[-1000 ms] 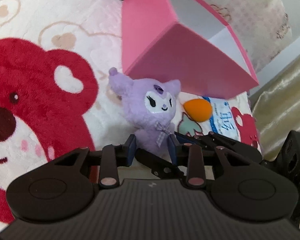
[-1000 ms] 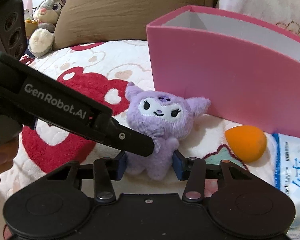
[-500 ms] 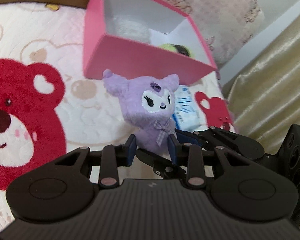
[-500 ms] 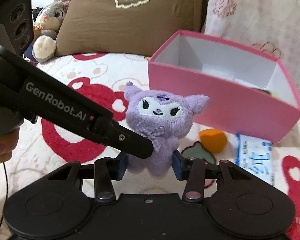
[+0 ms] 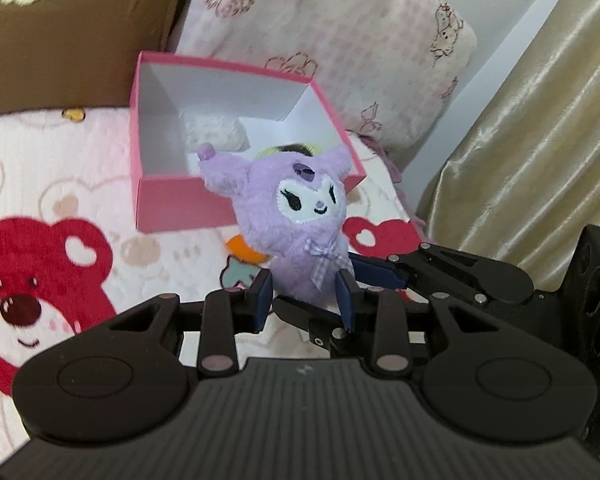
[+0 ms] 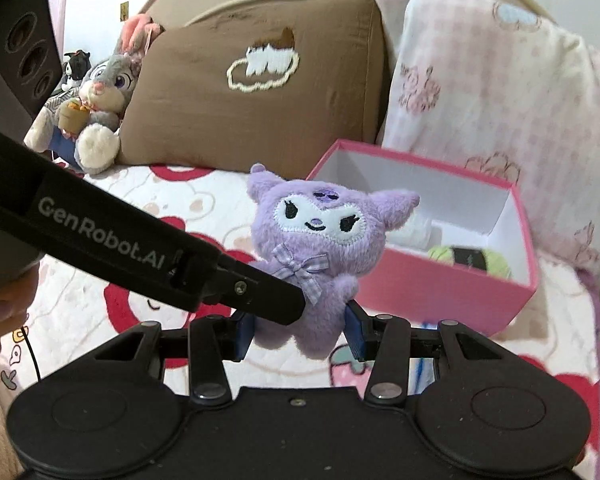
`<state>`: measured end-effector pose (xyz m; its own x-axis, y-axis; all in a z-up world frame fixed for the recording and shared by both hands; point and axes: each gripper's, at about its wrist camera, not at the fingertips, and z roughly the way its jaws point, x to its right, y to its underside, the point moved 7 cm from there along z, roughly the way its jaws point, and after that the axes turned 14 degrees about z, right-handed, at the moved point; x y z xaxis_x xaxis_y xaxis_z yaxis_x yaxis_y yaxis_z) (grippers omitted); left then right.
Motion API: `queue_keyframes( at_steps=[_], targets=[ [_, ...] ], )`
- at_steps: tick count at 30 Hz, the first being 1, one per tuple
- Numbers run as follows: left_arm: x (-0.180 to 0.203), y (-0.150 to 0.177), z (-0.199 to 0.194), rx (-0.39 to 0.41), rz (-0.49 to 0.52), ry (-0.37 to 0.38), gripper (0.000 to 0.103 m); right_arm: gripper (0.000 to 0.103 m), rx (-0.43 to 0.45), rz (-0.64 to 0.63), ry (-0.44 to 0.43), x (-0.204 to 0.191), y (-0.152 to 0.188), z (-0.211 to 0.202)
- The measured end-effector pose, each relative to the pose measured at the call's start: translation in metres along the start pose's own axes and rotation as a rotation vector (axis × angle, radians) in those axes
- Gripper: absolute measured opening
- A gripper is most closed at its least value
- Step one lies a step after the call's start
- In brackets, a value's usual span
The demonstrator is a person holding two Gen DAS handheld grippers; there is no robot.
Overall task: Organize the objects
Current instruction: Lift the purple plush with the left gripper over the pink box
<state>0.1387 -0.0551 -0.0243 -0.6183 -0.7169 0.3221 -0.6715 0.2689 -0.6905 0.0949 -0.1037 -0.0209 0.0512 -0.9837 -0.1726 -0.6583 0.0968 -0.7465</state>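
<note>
Both grippers have lifted the purple plush toy (image 5: 300,224) clear of the blanket (image 5: 60,184), left gripper (image 5: 305,300) and right gripper (image 6: 298,330) clamped on it, short of the pink box's (image 5: 180,208) near rim.

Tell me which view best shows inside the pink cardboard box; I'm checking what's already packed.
The left wrist view: it looks down into the pink cardboard box, showing the white floor and a white fluffy item. The right wrist view sees it lower, side-on, with the purple plush toy hiding its left end, though a green-and-black item shows clearer.
</note>
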Motion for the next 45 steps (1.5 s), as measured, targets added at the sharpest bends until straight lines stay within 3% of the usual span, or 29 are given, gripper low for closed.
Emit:
queue_keyframes(
  at_steps=[7,14,25,34,45],
  targets=[
    [0.001,-0.017,-0.003,-0.001,-0.015,0.001,0.032,0.050,-0.035,0.053,-0.063,0.013,-0.019,-0.002],
    [-0.003,-0.046,0.010,-0.015,0.002,-0.030,0.032,0.050,-0.021,0.046,-0.063,0.022,-0.037,0.010],
    [-0.043,-0.105,0.080,-0.104,-0.094,-0.050,0.033,0.050,-0.121,0.109,-0.061,0.071,-0.081,0.077],
    [-0.094,-0.092,0.149,-0.210,-0.251,-0.031,0.033,0.050,-0.251,0.218,-0.091,0.104,-0.061,0.153],
    [-0.119,-0.087,0.186,-0.252,-0.331,-0.049,0.033,0.050,-0.351,0.277,-0.082,0.120,-0.053,0.201]
  ],
)
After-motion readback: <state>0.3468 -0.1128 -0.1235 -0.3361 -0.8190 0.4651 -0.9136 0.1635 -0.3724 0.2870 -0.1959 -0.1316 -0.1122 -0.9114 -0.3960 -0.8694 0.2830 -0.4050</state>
